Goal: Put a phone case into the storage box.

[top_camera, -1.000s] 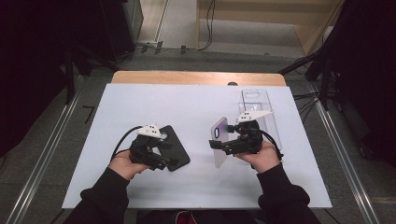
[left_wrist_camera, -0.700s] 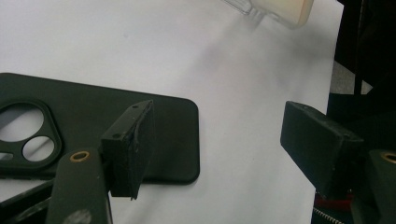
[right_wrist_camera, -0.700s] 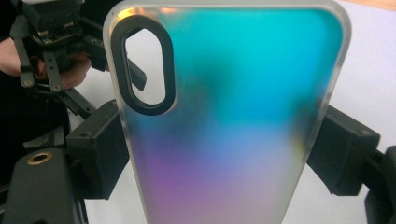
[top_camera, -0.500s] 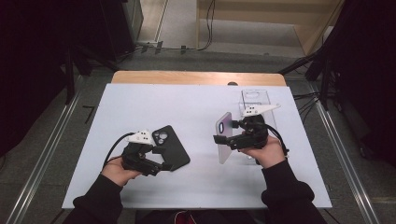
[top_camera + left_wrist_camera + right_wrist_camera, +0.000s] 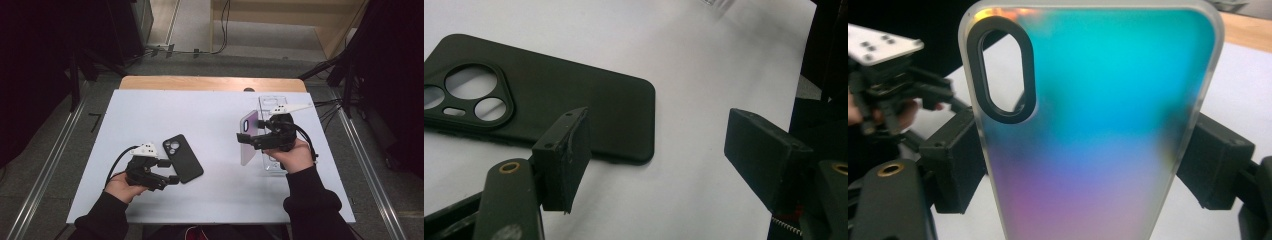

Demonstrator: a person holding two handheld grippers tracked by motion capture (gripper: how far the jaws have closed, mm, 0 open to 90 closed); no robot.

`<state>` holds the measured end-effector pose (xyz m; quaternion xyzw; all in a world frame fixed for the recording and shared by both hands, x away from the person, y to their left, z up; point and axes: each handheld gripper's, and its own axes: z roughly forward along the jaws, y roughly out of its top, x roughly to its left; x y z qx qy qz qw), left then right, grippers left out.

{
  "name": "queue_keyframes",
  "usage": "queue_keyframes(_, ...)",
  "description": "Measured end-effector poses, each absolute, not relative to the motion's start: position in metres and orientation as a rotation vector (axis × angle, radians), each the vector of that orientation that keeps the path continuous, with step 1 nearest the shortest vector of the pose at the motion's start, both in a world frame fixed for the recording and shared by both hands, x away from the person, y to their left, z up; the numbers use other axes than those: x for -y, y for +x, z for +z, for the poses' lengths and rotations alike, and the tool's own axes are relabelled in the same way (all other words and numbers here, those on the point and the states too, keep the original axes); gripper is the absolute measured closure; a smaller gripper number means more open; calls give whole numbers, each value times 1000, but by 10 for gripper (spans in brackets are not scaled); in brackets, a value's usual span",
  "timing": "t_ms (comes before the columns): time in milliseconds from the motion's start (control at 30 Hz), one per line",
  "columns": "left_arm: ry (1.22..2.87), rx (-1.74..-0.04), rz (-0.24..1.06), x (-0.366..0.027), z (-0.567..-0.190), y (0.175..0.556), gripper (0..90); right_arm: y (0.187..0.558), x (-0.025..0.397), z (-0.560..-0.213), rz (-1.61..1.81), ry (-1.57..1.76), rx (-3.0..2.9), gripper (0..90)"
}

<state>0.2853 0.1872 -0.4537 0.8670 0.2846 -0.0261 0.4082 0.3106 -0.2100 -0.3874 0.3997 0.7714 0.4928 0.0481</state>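
Looking down on the white counter (image 5: pixel 210 125), there's a clear plastic tray (image 5: pixel 272 102) sitting by the right edge, toward the far right corner. It looks see-through and I can't make out anything inside it, partly because the right hand (image 5: pixel 295 156) and its tool sit over the near half of it.

The right gripper (image 5: pixel 248 139) is pinching an iridescent phone case (image 5: pixel 248 137) by its two long edges, holding it upright off the counter, just left of the tray. In the right gripper view the case (image 5: pixel 1093 130) goes from teal at the top to purple-pink lower down, with a frosted rim and a black oval camera cutout (image 5: pixel 1003 70) near its top left corner. Both black jaws press flat against the sides of the case, so it's clamped snug.

The left gripper (image 5: pixel 170 171) is down near the front edge, left of center, held in the left hand (image 5: pixel 120 186). Its jaws are spread wide and hold nothing. A black phone case (image 5: pixel 182 157) lies flat on the counter right at the jaw tips, camera holes pointing toward the far edge. In the left gripper view one jaw sits over the near edge of that black case (image 5: pixel 574 95); whether it actually touches, can't tell. The other jaw hangs over bare counter, well clear of the case.
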Motion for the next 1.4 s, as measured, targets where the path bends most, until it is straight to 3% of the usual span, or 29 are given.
queue_keyframes(967,2171,-761,-66,-192,-455,286,270,316,265,-376,1435,1457,-2060,149)
queue_keyframes(1400,2174,-764,-44,-191,-454,285,270,328,266,-378,1274,1513,-1948,148)
